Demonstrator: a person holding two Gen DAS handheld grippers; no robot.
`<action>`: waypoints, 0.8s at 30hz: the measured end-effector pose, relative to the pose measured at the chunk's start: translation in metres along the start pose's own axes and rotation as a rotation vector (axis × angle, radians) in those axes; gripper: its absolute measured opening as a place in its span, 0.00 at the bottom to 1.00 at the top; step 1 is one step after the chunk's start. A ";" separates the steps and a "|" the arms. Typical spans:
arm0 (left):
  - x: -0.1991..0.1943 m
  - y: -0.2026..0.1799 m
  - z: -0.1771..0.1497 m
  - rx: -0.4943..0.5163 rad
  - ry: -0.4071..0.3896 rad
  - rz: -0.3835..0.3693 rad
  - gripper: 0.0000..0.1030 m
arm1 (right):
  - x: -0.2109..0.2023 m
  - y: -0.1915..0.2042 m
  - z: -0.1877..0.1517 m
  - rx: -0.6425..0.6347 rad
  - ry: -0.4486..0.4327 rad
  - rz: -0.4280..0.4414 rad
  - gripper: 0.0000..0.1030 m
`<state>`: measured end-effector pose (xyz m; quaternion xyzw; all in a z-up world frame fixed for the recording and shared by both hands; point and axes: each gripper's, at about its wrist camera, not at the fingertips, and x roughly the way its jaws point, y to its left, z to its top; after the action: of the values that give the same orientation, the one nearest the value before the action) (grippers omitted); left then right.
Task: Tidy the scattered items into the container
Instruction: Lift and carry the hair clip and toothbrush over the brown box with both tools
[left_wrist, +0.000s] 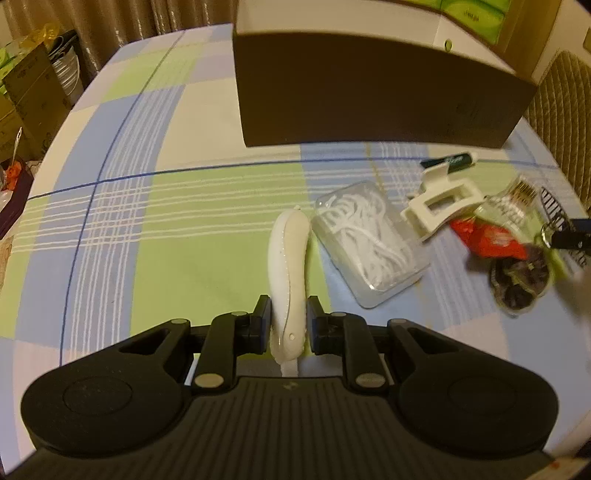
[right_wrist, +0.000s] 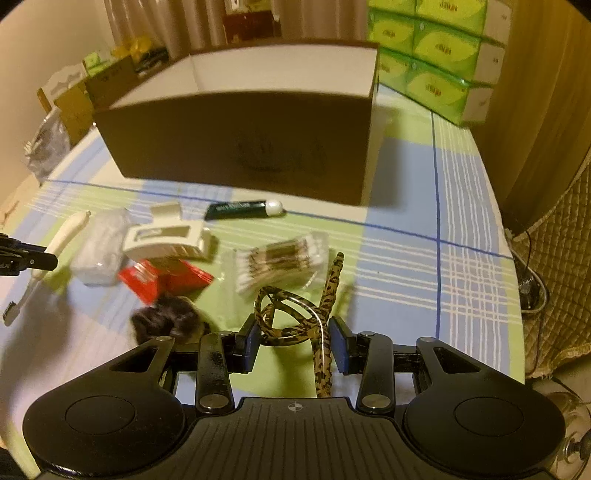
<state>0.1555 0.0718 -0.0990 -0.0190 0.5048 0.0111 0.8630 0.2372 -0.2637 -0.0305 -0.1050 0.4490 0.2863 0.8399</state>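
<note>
Left claw (left_wrist: 286, 321) closed on the handle of a white plastic toothbrush-like tool (left_wrist: 288, 258), pads pressed against both sides, its rounded end pointing forward over the plaid blue, green and cream cloth of the table (left_wrist: 147, 206); bristled end visible in the right wrist view, low at the left edge. Right claw (right_wrist: 291, 341) clamped around a leopard-patterned plastic hair clip (right_wrist: 295, 314), looped part between the pads, long stem reaching forward. Large dark brown cardboard box with a white interior (right_wrist: 240, 144) upright at the far side of the table, open at the top, well apart from both claws. Between box and claws, scattered close together: clear plastic case of white floss picks (left_wrist: 365, 243), cream claw-style hair clip (left_wrist: 439, 206), dark green tube with white cap (right_wrist: 243, 209), red packet (right_wrist: 166, 278), clear pack of cotton swabs (right_wrist: 284, 266), dark fuzzy scrunchie (right_wrist: 166, 321).
</note>
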 end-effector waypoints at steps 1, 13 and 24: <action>-0.005 0.000 0.000 -0.006 -0.009 -0.005 0.16 | -0.004 0.001 0.001 -0.001 -0.005 0.003 0.36; -0.059 -0.009 0.019 -0.045 -0.120 -0.059 0.16 | -0.029 0.022 0.022 -0.018 -0.046 0.069 0.36; -0.079 -0.029 0.051 -0.019 -0.194 -0.134 0.16 | -0.043 0.034 0.056 -0.064 -0.107 0.124 0.36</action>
<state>0.1617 0.0451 -0.0044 -0.0596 0.4165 -0.0399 0.9063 0.2379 -0.2285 0.0393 -0.0885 0.3996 0.3573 0.8396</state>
